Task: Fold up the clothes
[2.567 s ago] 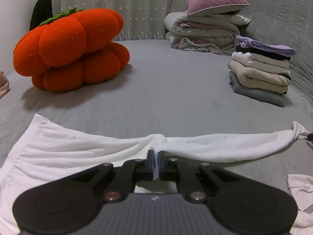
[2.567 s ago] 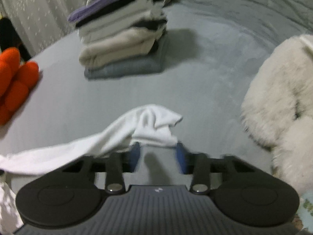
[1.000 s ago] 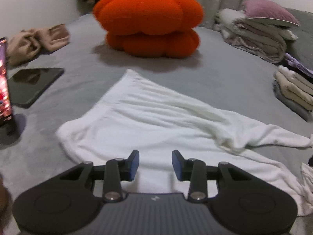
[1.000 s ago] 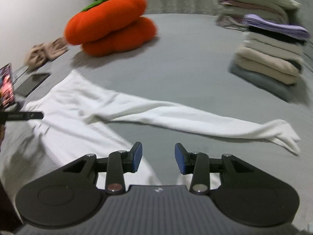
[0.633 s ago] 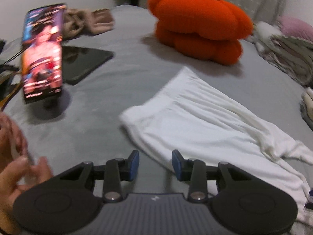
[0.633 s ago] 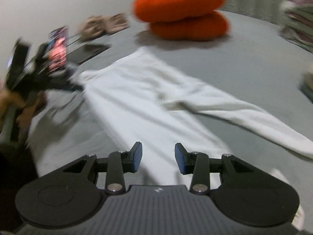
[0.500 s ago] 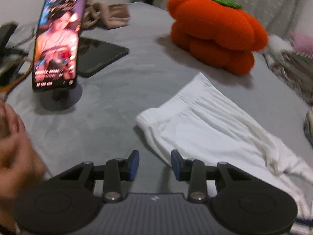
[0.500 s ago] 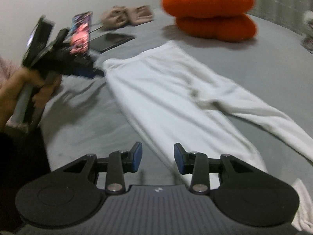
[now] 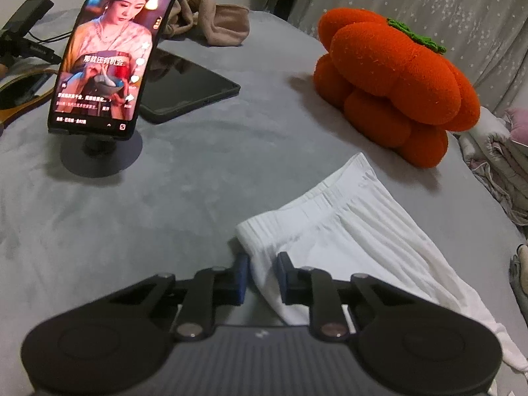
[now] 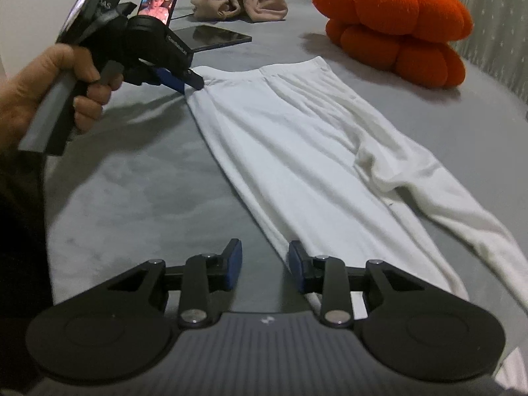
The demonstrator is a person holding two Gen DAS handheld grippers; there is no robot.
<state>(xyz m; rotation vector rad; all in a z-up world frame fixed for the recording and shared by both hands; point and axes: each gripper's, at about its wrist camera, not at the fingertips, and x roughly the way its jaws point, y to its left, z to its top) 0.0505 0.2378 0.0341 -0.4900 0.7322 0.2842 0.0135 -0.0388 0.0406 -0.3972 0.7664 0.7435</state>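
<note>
**Both grippers closing in on the near edge of the trousers**

On the grey bedcover point(image 9: 204, 198), the white ribbed knit trousers point(image 10: 297, 138) are lying flat, their elastic waistband pointing toward the orange plush pumpkin cushion point(image 9: 392, 89) and their legs trailing away from it. One leg is lying straight along the near side, while the other is splaying outward away from it, so the pair is not yet stacked leg on leg.

The left gripper point(image 9: 260, 277) is straddling the waistband corner farthest from the pumpkin cushion; its blue-padded jaws are closing with the white fabric between them, though a sliver of gap is still showing on each side, so they are not yet pinching. From the right wrist view the same left gripper point(image 10: 184, 81) is resting its tips at that corner, gripped by the person's hand point(image 10: 49, 89).

The right gripper point(image 10: 264, 264) is sitting lower along the same long edge, well away from the pumpkin cushion. Its jaws are also closing, standing wider, with the edge of the near leg running just inside the right-hand pad.

Taking two points on one edge probably means lifting that whole side together and carrying it over toward the pumpkin cushion, laying leg upon leg. A phone on a round stand point(image 9: 102, 49) and a dark tablet point(image 9: 184, 89) are sitting beside the waistband end, clear of the fold.
</note>
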